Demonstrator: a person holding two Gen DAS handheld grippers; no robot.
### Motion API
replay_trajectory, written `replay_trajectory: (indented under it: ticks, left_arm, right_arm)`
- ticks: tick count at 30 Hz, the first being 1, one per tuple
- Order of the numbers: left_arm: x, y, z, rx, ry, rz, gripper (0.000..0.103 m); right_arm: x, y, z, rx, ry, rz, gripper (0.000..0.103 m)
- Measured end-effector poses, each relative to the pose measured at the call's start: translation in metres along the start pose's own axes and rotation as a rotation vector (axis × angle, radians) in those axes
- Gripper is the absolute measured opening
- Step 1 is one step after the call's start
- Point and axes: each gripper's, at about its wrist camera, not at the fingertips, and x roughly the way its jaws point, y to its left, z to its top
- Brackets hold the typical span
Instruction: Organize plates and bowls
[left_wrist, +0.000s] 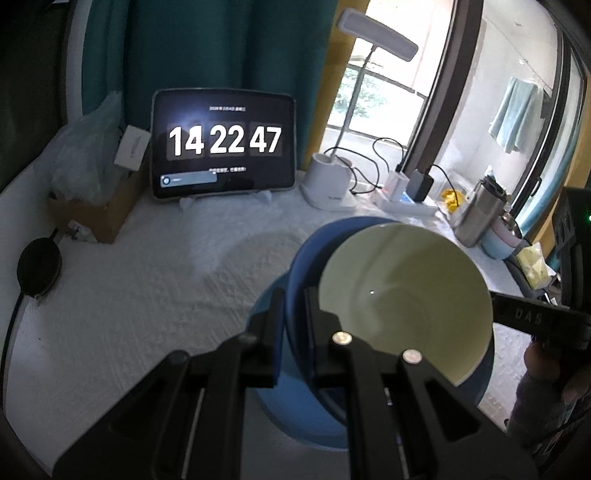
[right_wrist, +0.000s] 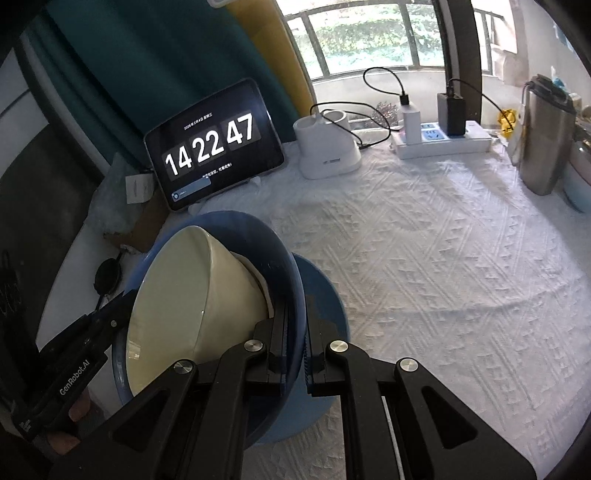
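Both claws are on the blue bowl (left_wrist: 295, 280), clamped on opposite sides of its rim, and the bowl is held tipped up on edge above the desk (left_wrist: 129, 302). The left claw (left_wrist: 294, 295) has its two fingers pinched over the rim, one inside and one outside. The right claw (right_wrist: 295, 328) grips the other side of the same rim in the same way.

Nested inside is a cream bowl (left_wrist: 406, 302), smooth and glossy with a small glint of light, conical with a narrow foot. In the left wrist view its open mouth faces the camera; in the right wrist view its mouth points left toward the left claw (right_wrist: 110, 314) and its foot leans into the blue bowl's (right_wrist: 291, 273) hollow.

Below them a paler blue piece (right_wrist: 325, 295), round-edged and matte, lies on the desk; whether plate or bowl I cannot tell.

The desk wears a white quilted cloth with a raised diamond pattern. At the back a tablet clock (left_wrist: 224, 144) reads 14 22 47, beside a white lamp base (left_wrist: 327, 181), a power strip (right_wrist: 443, 142) and a steel flask (right_wrist: 543, 136).
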Motion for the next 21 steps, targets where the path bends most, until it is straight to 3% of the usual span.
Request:
replay_trajectory:
  ticks: [21]
  left_arm:
    - [0.022, 0.004, 0.005, 0.005, 0.028, 0.025, 0.009]
  right_arm:
    - [0.028, -0.006, 0.007, 0.019, 0.034, 0.016, 0.008]
